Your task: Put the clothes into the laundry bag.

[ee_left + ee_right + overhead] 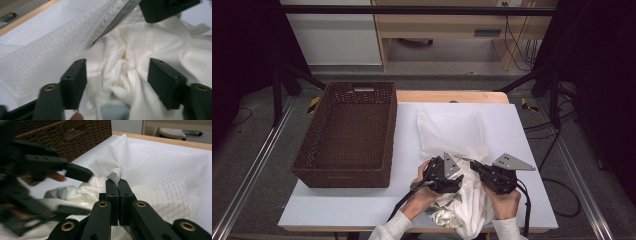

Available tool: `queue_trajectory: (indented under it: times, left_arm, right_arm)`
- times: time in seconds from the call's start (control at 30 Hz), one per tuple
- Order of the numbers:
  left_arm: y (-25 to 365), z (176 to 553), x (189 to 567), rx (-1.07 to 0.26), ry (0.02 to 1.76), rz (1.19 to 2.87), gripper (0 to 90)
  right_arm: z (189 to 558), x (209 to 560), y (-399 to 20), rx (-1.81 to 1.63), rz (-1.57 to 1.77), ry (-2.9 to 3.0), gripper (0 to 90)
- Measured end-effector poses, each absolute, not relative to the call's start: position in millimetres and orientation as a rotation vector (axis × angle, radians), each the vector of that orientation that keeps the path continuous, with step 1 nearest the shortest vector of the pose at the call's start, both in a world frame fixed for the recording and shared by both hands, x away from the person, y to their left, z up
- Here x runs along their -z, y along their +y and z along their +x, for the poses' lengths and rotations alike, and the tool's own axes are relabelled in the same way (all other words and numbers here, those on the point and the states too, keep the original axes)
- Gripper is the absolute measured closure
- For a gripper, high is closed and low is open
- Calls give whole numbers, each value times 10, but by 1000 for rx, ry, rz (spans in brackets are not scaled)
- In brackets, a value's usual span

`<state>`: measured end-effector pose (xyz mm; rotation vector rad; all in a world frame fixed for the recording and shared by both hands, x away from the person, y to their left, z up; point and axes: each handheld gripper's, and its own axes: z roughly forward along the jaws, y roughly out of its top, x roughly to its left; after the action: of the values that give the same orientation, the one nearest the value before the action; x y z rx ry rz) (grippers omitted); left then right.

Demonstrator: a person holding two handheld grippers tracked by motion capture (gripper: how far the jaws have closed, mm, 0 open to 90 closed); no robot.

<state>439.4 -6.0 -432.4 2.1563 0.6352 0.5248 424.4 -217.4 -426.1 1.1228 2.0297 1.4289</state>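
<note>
A white mesh bag [452, 131] lies flat on the table, its open edge toward me. A crumpled white garment [472, 205] spills from that edge over the table's near side. My left gripper [458, 175] is open, its jaws spread to either side of a bunched fold of the garment [125, 45] without pressing on it. Beside it is the mesh bag [50, 50]. My right gripper [116, 182] is shut on the grey-trimmed rim of the mesh bag [162, 175] and lifts it off the garment [85, 192]. One of the left gripper's fingers [77, 173] reaches in under that rim.
A deep brown wicker basket [389, 135] stands empty on the left half of the white table [522, 145]. Its woven wall [62, 137] rises just beyond the bag. Cables trail from both grippers over the near edge.
</note>
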Motion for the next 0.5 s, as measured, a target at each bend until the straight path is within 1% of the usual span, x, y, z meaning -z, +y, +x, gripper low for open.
queue_trajectory:
  times: [0.1, 0.17, 0.2, 0.23, 0.27, 0.3, 0.33, 0.37, 0.4, 0.43, 0.5]
  left_arm:
    - [64, 4334, 4362, -465, 660, 2169, 227]
    - [104, 4356, 4449, -414, 693, 2165, 224]
    - [116, 4391, 4495, -362, 713, 2157, 228]
    - [125, 4422, 4526, -308, 723, 2150, 283]
    - [130, 4473, 4577, -228, 721, 2143, 344]
    - [124, 4482, 4593, -219, 719, 2141, 435]
    - [120, 4487, 4595, -216, 715, 2146, 490]
    - [113, 4479, 4585, -210, 708, 2149, 581]
    - [99, 4453, 4571, -240, 694, 2154, 657]
    - [80, 4419, 4561, -280, 679, 2156, 702]
    - [73, 4347, 4513, -323, 652, 2131, 741]
  right_arm:
    - [4247, 4264, -2174, -1424, 1123, 2032, 891]
    - [4252, 4272, -2160, -1416, 1125, 2041, 891]
    - [4257, 4279, -2151, -1415, 1123, 2046, 891]
    - [4260, 4285, -2138, -1411, 1125, 2047, 891]
    - [4264, 4291, -2131, -1406, 1123, 2050, 891]
    - [4271, 4304, -2121, -1392, 1124, 2058, 891]
    - [4276, 4311, -2113, -1393, 1129, 2058, 891]
    - [4281, 4320, -2107, -1393, 1131, 2062, 891]
    - [4287, 4326, -2103, -1391, 1130, 2064, 891]
    - [4290, 4326, -2095, -1392, 1134, 2065, 891]
    - [4286, 4317, -2095, -1390, 1132, 2062, 891]
